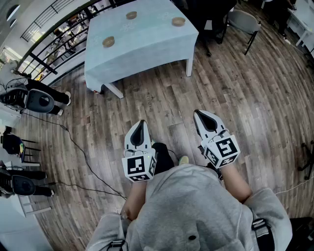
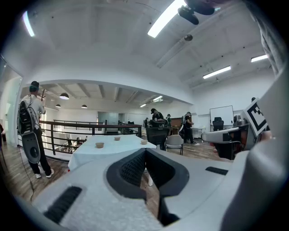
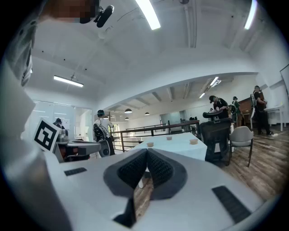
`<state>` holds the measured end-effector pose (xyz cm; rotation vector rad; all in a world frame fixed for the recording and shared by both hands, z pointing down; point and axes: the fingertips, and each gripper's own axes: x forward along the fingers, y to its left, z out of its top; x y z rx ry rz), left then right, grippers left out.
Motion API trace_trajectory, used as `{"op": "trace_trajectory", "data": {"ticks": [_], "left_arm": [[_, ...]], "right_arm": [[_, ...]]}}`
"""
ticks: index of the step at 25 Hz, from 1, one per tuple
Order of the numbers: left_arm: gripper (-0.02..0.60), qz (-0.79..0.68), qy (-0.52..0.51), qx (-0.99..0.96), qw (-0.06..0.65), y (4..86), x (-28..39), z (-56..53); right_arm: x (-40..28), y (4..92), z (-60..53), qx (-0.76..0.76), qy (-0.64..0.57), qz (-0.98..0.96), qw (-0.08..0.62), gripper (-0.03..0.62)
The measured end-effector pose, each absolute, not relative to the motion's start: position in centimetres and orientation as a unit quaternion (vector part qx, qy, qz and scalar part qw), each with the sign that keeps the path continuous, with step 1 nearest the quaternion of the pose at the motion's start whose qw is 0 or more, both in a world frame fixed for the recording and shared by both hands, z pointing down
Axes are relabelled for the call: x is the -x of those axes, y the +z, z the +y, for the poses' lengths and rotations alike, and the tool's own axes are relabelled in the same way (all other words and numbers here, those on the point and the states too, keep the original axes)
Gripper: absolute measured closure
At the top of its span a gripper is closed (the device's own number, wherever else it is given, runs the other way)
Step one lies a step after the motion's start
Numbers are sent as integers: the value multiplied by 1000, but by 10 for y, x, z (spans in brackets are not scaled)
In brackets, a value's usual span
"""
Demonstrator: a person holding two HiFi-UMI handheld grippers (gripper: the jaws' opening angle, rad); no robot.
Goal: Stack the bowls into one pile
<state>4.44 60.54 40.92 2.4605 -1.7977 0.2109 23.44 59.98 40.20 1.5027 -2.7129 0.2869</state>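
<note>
Three small tan bowls stand apart on a table with a pale blue cloth: one at the left, one at the back, one at the right. I stand on the wooden floor a good way short of the table. My left gripper and right gripper are held side by side in front of me, both pointing toward the table, both shut and holding nothing. The left gripper view shows the bowls far beyond its closed tips; the right gripper view shows them beyond its tips.
A grey chair stands right of the table and a dark office chair at its near corner. A black railing runs behind the table. Cables and gear lie on the floor at left. People stand in the background.
</note>
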Motion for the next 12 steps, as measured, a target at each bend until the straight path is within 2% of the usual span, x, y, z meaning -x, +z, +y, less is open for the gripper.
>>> {"op": "trace_trajectory", "data": {"ticks": [12], "left_arm": [[563,-590,47,-805,46,405,-32,592]], "right_arm": [[-215,400,584,-459,72,-886,14,568]]}}
